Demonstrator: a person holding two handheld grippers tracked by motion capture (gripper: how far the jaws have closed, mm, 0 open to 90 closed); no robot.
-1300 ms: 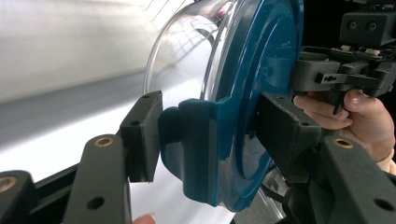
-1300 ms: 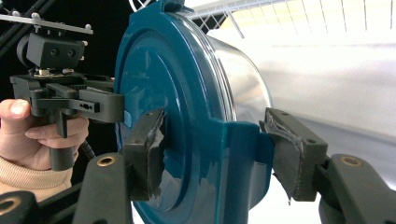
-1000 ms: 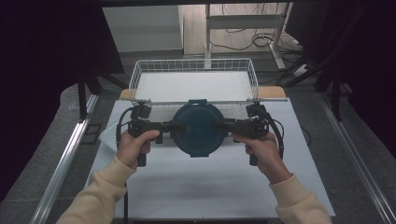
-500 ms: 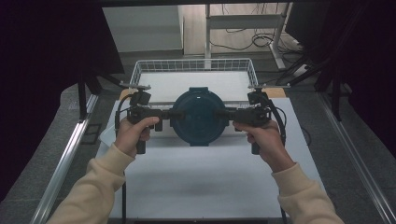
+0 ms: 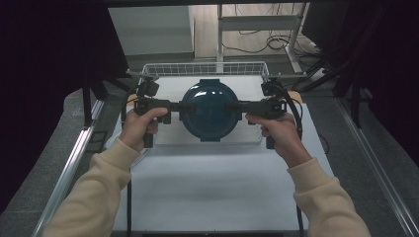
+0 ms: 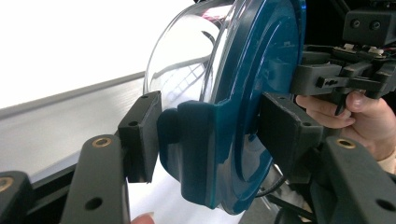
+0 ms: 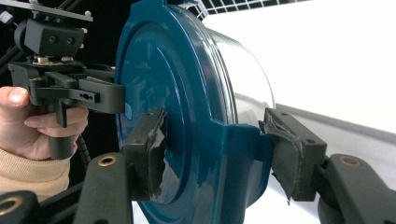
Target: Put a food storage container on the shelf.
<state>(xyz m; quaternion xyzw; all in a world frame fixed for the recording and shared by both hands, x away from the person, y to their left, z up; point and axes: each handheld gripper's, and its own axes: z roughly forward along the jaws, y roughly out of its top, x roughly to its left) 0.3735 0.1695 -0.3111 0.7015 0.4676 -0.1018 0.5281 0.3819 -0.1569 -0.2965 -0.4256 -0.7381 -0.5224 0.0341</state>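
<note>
A round container with a teal lid and a clear bowl-shaped body hangs above the white table, its lid facing up. My left gripper is shut on the teal side tab at its left edge, and my right gripper is shut on the tab opposite. In the left gripper view the pads clamp the thick tab on both sides of my left gripper. The right gripper view has the lid on edge, with the worn pads of my right gripper pressed on its tab.
A white wire basket stands at the table's far edge, just beyond the container. Metal rails run along both sides of the table, and dark curtains hang left and right. Cables lie on the floor behind the basket.
Both hands have lifted the container together. It has risen off the table and moved away from the person toward the wire basket. The grips have not changed.
</note>
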